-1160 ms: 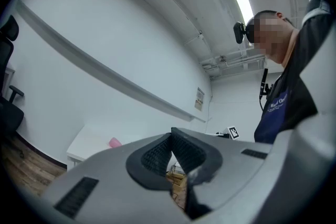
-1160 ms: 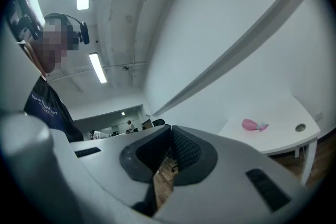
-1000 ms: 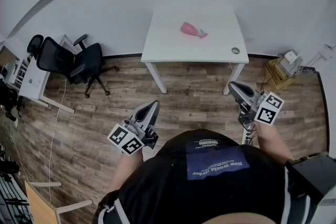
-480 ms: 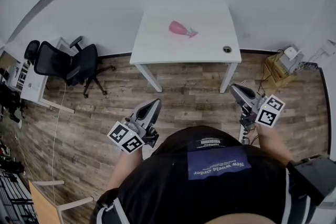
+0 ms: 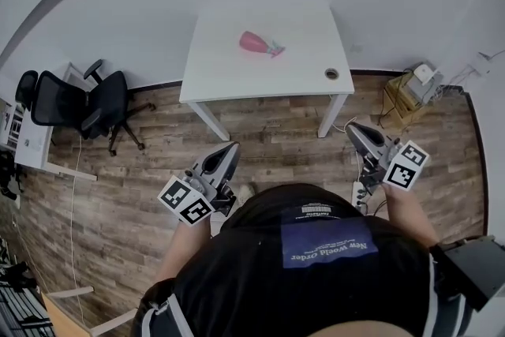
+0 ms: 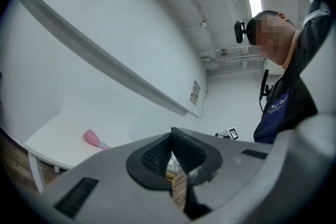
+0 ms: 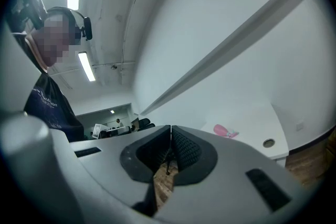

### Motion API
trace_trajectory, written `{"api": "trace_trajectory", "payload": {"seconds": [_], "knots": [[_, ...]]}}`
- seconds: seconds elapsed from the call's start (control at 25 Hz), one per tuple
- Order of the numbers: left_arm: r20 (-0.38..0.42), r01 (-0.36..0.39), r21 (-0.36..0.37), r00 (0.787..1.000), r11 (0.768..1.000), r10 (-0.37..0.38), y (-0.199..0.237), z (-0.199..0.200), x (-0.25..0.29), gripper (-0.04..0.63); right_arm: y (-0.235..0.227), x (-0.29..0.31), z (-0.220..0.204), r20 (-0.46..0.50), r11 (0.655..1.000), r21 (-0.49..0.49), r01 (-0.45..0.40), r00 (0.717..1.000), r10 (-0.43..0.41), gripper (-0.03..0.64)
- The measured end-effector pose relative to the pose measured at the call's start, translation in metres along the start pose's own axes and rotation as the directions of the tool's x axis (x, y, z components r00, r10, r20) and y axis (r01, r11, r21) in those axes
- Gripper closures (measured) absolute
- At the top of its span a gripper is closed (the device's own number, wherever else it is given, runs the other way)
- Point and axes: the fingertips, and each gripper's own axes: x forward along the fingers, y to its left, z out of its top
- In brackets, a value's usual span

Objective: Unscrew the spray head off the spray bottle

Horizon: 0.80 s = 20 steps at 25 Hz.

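A pink spray bottle lies on its side on the white table, its pale spray head pointing right. It shows small in the left gripper view as the spray bottle and in the right gripper view as the spray bottle. My left gripper is held low by the person's body, well short of the table, shut and empty. My right gripper hangs near the table's right front leg, also shut with nothing in it.
A round hole sits in the table's right front corner. A black office chair stands on the wood floor to the left. A small wooden stand with cables is at the right wall.
The table and bottle have come closer and shifted left in the head view as the person steps toward them. Both grippers keep their places by the body, still shut.
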Motion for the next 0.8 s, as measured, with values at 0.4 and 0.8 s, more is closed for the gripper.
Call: {"api": "trace_trajectory", "payload": {"seconds": [0.4, 0.8], "knots": [[0.021, 0.098, 0.025, 0.995, 0.995, -0.099, 0.106, 0.056, -0.015, 0.592, 0.019, 0.104, 0.025, 0.037, 0.995, -0.069, 0.075, 0.997, -0.072, 0.620], [0.000, 0.094, 0.022, 0.996, 0.995, -0.095, 0.212, 0.078, -0.056, 0.593, 0.035, 0.229, 0.018, -0.026, 0.993, -0.083, 0.079, 0.996, -0.081, 0.620]]}}
